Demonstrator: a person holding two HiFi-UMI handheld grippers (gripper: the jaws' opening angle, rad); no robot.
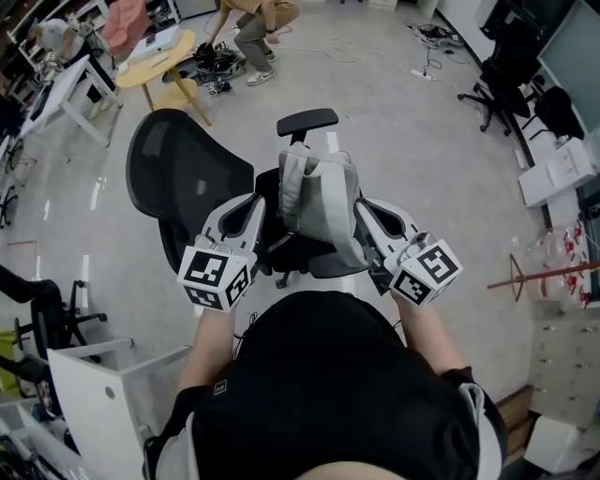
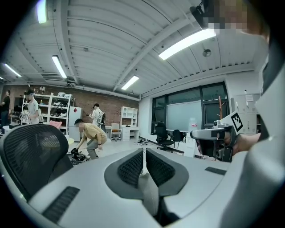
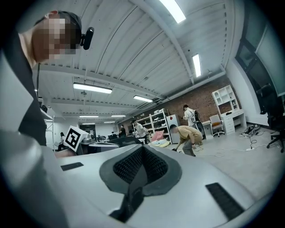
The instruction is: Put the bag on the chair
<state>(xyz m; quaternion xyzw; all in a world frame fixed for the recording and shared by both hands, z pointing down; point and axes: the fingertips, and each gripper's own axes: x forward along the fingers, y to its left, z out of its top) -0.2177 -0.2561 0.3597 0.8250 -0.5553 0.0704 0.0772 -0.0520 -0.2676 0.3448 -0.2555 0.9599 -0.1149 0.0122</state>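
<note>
In the head view a grey backpack [image 1: 319, 192] hangs upright between my two grippers, over the seat [image 1: 314, 253] of a black office chair. The chair's mesh back [image 1: 178, 178] stands to the left. My left gripper [image 1: 262, 204] is at the bag's left side and my right gripper [image 1: 362, 208] at its right. In the left gripper view the left gripper [image 2: 144, 155] is shut on a pale grey strap [image 2: 150, 193]. In the right gripper view the right gripper [image 3: 141, 152] is shut on a dark strap [image 3: 132, 193]. Whether the bag touches the seat I cannot tell.
A person [image 1: 258, 23] bends over cables on the floor at the back, beside a round yellow table [image 1: 155, 58]. More black chairs [image 1: 506, 80] stand at the far right. A white cabinet [image 1: 98, 398] is close on my left, and shelves [image 1: 562, 375] on my right.
</note>
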